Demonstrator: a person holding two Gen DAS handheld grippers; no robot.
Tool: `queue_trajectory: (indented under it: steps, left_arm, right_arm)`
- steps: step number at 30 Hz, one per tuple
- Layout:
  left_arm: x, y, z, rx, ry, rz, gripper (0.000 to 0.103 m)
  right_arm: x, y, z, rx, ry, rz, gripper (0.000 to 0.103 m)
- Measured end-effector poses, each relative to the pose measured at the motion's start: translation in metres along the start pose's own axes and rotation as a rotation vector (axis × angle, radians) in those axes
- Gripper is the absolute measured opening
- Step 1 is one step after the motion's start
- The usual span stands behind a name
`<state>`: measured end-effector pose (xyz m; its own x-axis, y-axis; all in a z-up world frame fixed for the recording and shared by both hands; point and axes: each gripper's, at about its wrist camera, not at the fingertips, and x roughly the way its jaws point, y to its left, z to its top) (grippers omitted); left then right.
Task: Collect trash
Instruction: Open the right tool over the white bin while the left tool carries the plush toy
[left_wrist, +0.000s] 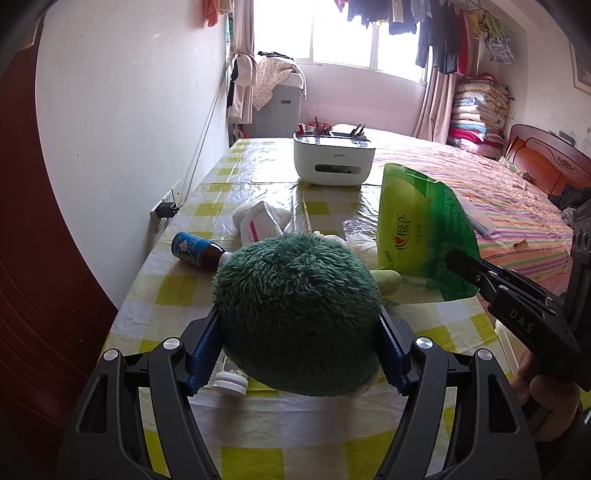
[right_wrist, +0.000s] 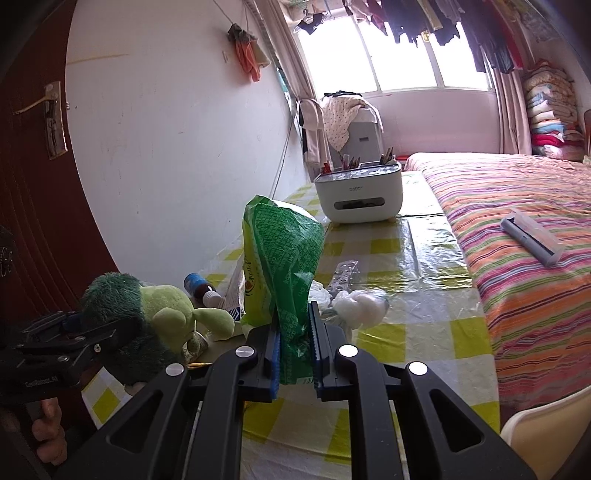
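My left gripper (left_wrist: 299, 325) is shut on a dark green furry plush toy (left_wrist: 295, 314) and holds it over the near part of the table; the toy also shows in the right wrist view (right_wrist: 122, 295), with a light green face. My right gripper (right_wrist: 293, 347) is shut on a green plastic bag (right_wrist: 280, 258), held upright; the bag also shows in the left wrist view (left_wrist: 421, 229). On the table lie a brown bottle with a blue label (left_wrist: 195, 251), a white box (left_wrist: 258, 223), crumpled white tissue (right_wrist: 360, 308), a blister pack (right_wrist: 345, 275) and a white cap (left_wrist: 231, 382).
The table has a yellow checked cloth (left_wrist: 295, 435) against the white wall on the left. A white organiser box (left_wrist: 332, 158) with pens stands at the far end. A striped bed (right_wrist: 517, 240) lies to the right, with a grey lint roller (right_wrist: 532, 242) on it. A white chair edge (right_wrist: 546, 432) is near right.
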<state>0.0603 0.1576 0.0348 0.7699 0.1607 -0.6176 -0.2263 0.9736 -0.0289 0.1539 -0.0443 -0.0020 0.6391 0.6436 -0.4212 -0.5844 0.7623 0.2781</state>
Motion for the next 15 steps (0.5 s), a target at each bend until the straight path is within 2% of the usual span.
queue_trajectory:
  steps: [15]
  left_arm:
    - [-0.009,-0.042,-0.002,0.061,-0.011,-0.068,0.070]
  right_arm:
    - [-0.055,-0.017,-0.010,0.031,-0.050,-0.062,0.013]
